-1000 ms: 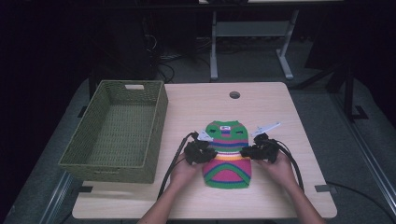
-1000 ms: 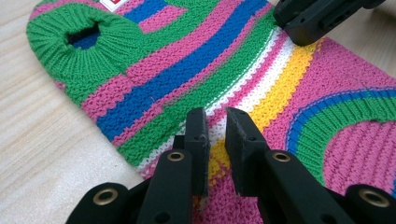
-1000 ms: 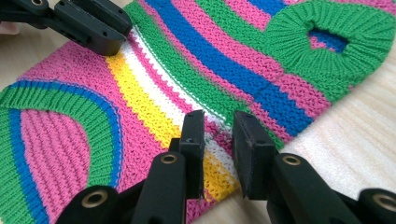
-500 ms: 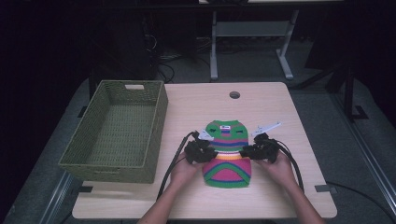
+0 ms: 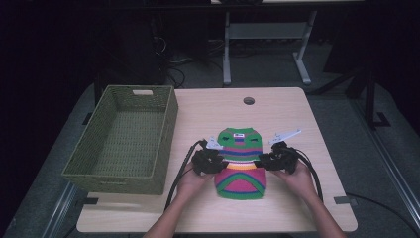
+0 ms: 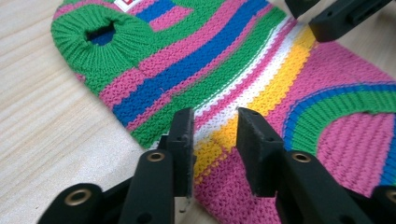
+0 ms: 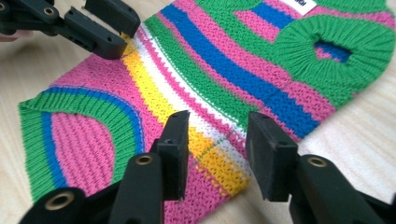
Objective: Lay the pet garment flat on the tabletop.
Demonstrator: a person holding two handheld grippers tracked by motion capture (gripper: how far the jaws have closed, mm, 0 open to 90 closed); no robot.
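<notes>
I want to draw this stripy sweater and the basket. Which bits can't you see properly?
- Striped sweater: its underside lies on the table, hidden in every view.
- White label: cut off by the right gripper view's top edge, unreadable.
- Green basket: its near inner wall, hidden by its own rim in the high view.

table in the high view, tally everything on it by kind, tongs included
knitted striped garment: 1
woven green basket: 1
tongs: 2, left tongs and right tongs, one at each side edge of the garment, jaws just opened, with the knit's edge between them but not pinched
total: 4
</notes>
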